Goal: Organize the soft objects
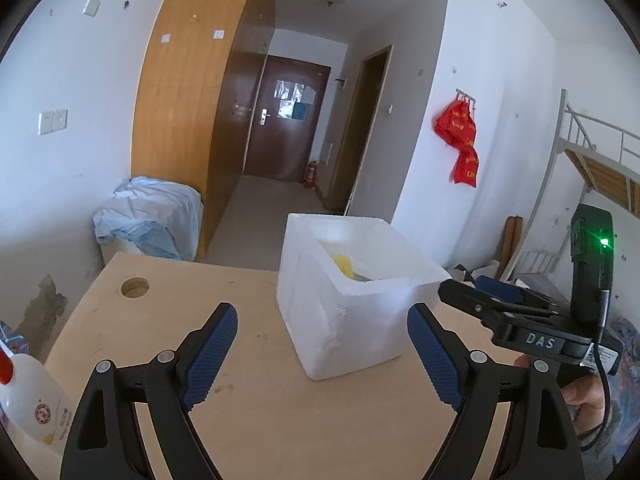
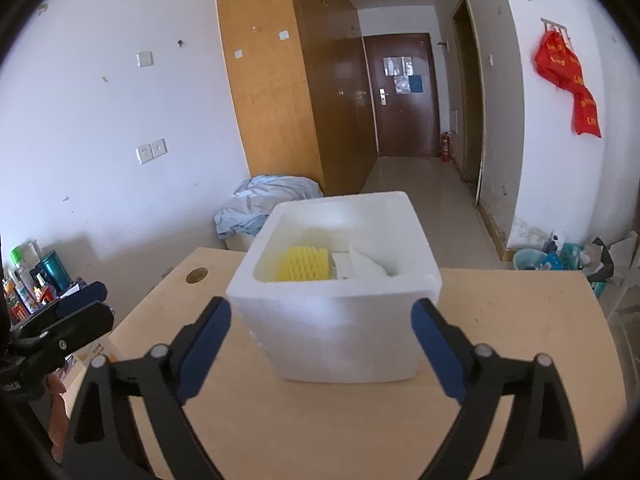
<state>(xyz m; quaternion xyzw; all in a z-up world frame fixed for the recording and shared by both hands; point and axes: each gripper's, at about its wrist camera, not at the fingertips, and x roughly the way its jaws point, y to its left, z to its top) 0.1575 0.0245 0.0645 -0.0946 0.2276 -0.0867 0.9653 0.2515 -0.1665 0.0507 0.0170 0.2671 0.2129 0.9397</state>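
Observation:
A white foam box [image 2: 340, 332] stands on the wooden table [image 2: 520, 320]. Inside it lie a yellow foam net sleeve [image 2: 308, 266] and white soft packing pieces [image 2: 364, 266]. The box also shows in the left wrist view [image 1: 348, 312], with a bit of the yellow sleeve [image 1: 344, 266] visible. My left gripper [image 1: 322, 356] is open and empty, above the table just left of the box. My right gripper [image 2: 322, 348] is open and empty, in front of the box. The right gripper also shows at the right of the left wrist view [image 1: 480, 296].
A white bottle with a red cap [image 1: 28, 396] stands at the table's left edge. The table has a round cable hole [image 1: 135, 287]. A blue sheet covers a bin [image 1: 152, 220] behind the table. Bottles [image 2: 24, 280] crowd the left; baskets [image 2: 560, 256] lie right.

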